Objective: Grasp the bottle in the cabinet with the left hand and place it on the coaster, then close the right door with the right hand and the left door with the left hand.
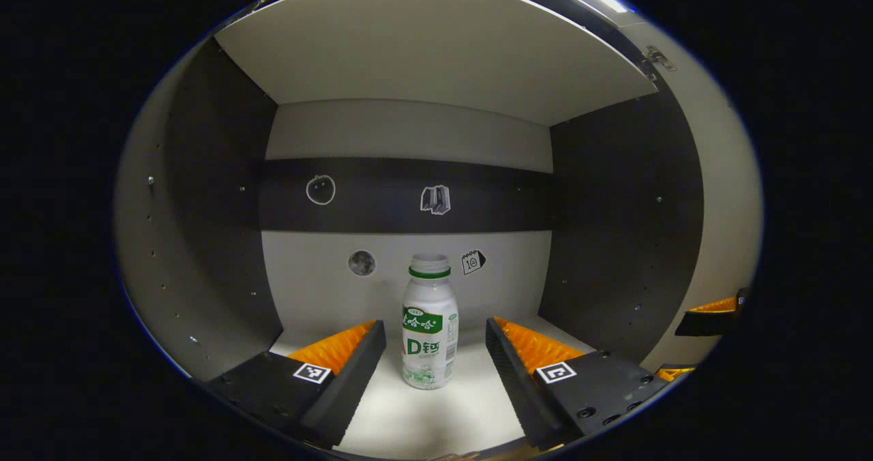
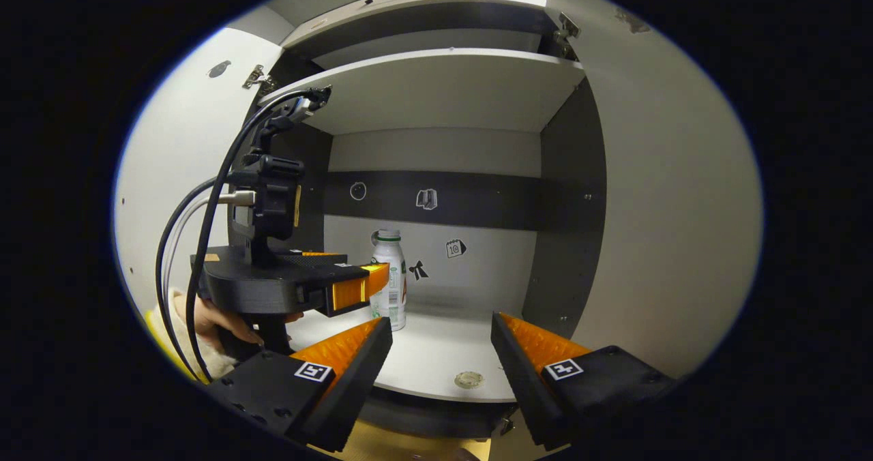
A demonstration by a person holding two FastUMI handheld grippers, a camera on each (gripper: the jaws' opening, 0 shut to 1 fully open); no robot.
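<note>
Nearest item: my left gripper (image 1: 435, 341), jaws spread wide, nothing between them touched yet. They reach into the cabinet (image 1: 614, 215) and frame the bottle (image 1: 430, 324) on either side, apart from it.

Item, bottle: small white plastic drink bottle with a green neck ring and printed label, standing upright on the cabinet's pale shelf (image 1: 436, 413), near the middle and short of the back wall. No cap can be made out on the mouth, so I judge it should be kept level in case it is open. It looks light and fairly stiff, with a smooth, possibly slippery skin; a hard squeeze could dent it. Best hold, in my judgement: across the straight labelled body, below the shoulder, not at the narrow neck.

Item, my right gripper (image 2: 441, 341): jaws parted, empty, held outside the cabinet front. From there I see the left gripper with its cables, a hand under it, level with the bottle.

Item, doors: right door (image 2: 668, 195) and left door (image 2: 170, 154) both swung open.

Coaster: I cannot place it.
</note>
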